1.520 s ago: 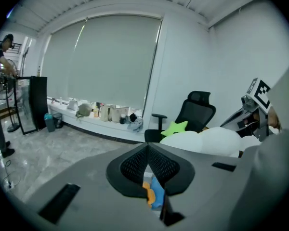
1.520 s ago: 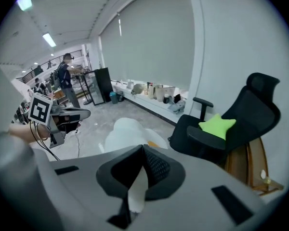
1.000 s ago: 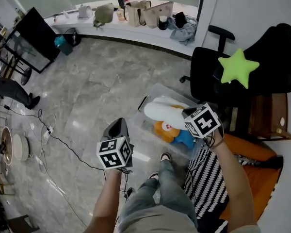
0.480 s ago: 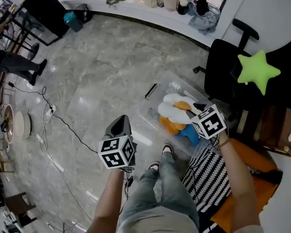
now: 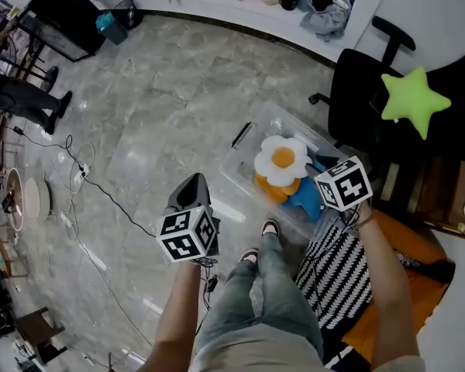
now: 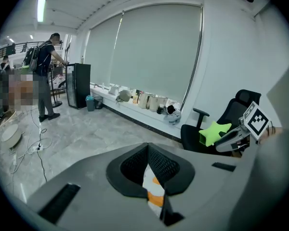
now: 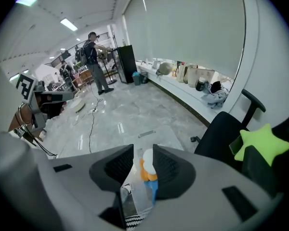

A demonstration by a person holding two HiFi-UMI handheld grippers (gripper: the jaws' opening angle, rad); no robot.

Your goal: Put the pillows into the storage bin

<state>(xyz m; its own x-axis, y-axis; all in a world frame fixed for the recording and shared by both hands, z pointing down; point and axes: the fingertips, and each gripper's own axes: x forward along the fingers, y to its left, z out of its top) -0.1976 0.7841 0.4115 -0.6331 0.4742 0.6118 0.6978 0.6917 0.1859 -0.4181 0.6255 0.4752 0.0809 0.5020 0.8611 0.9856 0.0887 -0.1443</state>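
Since a second ago the flower pillow has settled flat in the storage bin; right tool hangs empty, jaws spread, left tool pressed together. Green star pillow on the chair looks light and squashy: pinch one arm deeply.

There are two grippers (left gripper, right gripper), one storage bin holding three pillows (flower pillow, orange pillow, blue pillow), one green star pillow, one black office chair and one striped cushion.
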